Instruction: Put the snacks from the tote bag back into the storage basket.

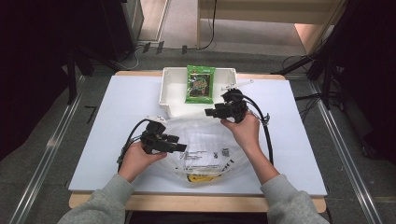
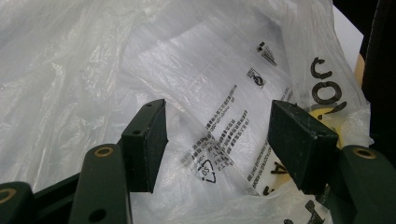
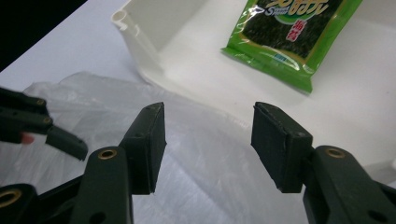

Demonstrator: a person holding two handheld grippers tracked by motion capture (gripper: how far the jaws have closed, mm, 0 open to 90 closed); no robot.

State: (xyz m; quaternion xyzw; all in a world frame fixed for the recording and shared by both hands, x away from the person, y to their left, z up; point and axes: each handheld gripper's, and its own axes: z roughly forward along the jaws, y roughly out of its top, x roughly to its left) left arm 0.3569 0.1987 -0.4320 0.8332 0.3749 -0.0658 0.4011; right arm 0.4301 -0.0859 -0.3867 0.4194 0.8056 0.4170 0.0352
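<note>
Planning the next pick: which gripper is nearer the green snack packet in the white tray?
Right. The right gripper hovers open at the tray's near edge, just below the green snack packet. The left gripper sits farther back over the clear plastic bag.

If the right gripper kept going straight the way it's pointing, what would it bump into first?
Probably the near edge of the white tray. The right gripper is open with nothing between its jaws, over the edge of the plastic bag, aiming at the tray. The green snack packet lies farther in. Depth is hard to judge.
</note>
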